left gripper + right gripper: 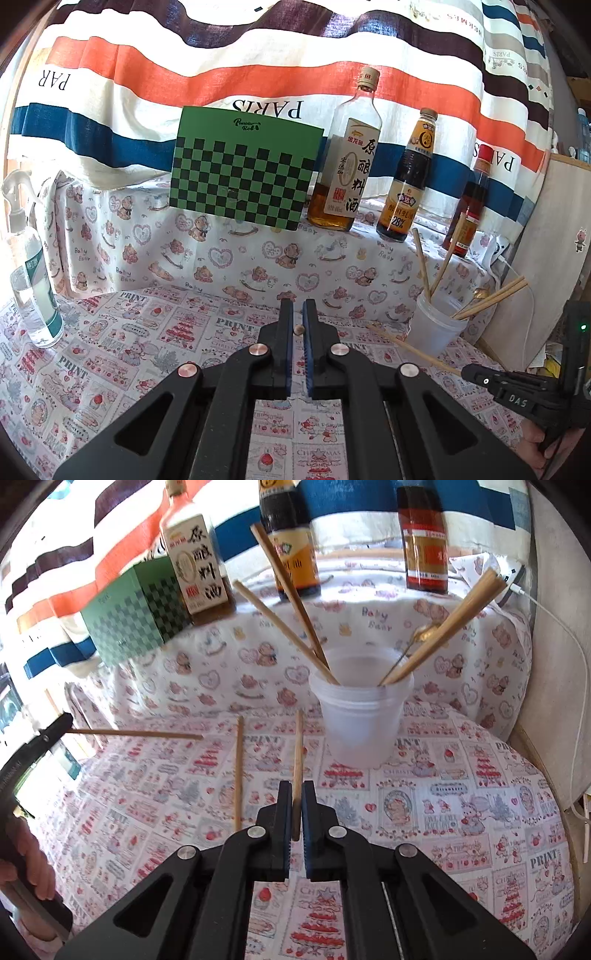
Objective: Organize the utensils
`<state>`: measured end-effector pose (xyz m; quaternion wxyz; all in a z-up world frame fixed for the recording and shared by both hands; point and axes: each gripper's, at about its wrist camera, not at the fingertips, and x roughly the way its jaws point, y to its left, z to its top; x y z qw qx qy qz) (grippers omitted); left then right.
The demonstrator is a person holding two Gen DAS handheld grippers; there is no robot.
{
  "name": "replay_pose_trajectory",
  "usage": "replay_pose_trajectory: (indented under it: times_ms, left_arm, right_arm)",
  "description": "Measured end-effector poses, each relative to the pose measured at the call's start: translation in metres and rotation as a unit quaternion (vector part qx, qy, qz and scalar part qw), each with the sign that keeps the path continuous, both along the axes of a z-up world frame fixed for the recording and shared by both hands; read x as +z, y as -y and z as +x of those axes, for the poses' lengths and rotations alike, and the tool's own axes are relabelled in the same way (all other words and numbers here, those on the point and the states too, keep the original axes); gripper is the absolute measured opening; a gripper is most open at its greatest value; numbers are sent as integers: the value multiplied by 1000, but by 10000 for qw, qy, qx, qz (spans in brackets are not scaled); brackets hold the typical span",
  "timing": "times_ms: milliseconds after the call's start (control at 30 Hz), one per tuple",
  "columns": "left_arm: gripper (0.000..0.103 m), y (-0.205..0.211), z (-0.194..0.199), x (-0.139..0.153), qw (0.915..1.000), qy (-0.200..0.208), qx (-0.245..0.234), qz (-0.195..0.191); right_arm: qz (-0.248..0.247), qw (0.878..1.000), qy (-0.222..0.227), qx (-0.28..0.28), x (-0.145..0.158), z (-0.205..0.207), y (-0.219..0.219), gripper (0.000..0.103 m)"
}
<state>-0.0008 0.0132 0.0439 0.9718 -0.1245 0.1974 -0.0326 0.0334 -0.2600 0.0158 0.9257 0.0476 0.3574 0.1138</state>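
Note:
My left gripper (298,306) is shut on a wooden chopstick (297,329), seen end-on between its pads. In the right wrist view that chopstick (136,734) sticks out level from the left gripper (62,722). My right gripper (293,788) is shut on another chopstick (297,760), which points toward the white plastic cup (360,720). The left wrist view also shows this chopstick (413,349), in the right gripper (467,371) beside the cup (436,325). The cup holds several chopsticks (291,590) and a gold spoon (424,631). One more chopstick (239,771) lies on the cloth to the left.
Three sauce bottles (347,155) and a green checkered box (243,170) stand on the raised ledge behind. A spray bottle (33,280) stands at the left. A white cable (580,672) and a pale board (532,266) lie along the right side. A hand (33,864) grips the left tool.

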Motion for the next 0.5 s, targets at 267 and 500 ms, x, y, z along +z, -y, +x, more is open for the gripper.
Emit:
replay_pose_trajectory:
  times_ms: [267, 500]
  left_arm:
    - [4, -8, -11, 7, 9992, 294, 199, -158]
    - [4, -12, -10, 8, 9992, 265, 148, -252]
  right_arm:
    - [196, 9877, 1547, 59, 38, -41, -2, 5]
    - [-240, 9836, 1786, 20, 50, -51, -4, 5]
